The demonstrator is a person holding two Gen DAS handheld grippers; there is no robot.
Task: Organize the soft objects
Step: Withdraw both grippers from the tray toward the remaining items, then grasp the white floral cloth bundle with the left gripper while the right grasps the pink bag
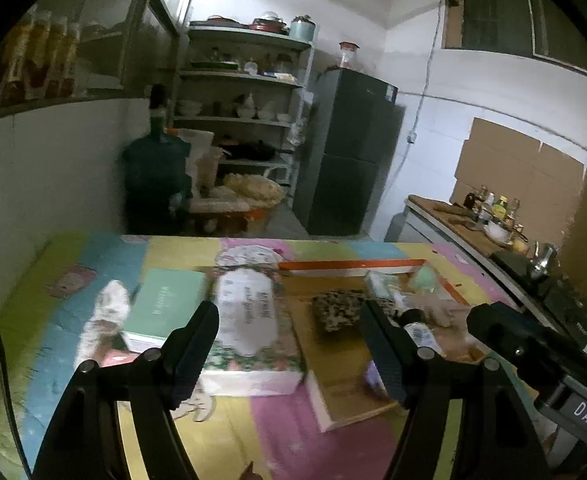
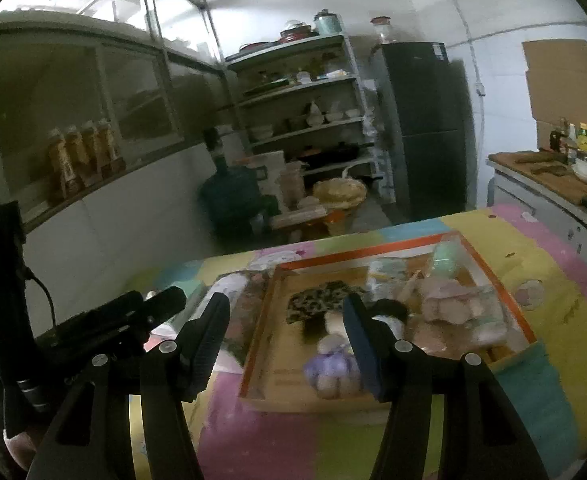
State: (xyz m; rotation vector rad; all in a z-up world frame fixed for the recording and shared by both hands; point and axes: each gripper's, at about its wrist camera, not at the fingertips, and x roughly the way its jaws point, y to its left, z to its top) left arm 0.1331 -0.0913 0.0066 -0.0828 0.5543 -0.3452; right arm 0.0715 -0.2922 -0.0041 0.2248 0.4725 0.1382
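Note:
An orange-rimmed wooden tray point(image 2: 265, 320) point(image 1: 345, 400) sits on the colourful mat and holds soft things: a black-and-white patterned cloth point(image 2: 321, 300) point(image 1: 339, 308), a purple-and-cream plush point(image 2: 333, 372), a pink plush point(image 2: 449, 304) and a pale green item point(image 2: 447, 260). Left of the tray lie a floral tissue pack point(image 1: 249, 328), a green box point(image 1: 165, 304) and a white floral cloth point(image 1: 105, 320). My left gripper point(image 1: 291, 356) is open above the tissue pack and the tray's left edge. My right gripper point(image 2: 289, 348) is open above the tray's near left part.
The mat-covered table point(image 2: 553, 300) ends at the far side, with a water jug point(image 1: 155, 176), shelves point(image 1: 249, 92) and a dark fridge point(image 1: 349, 148) beyond. A counter with bottles point(image 1: 493, 216) runs along the right. The other gripper's body point(image 1: 533, 344) shows at the right.

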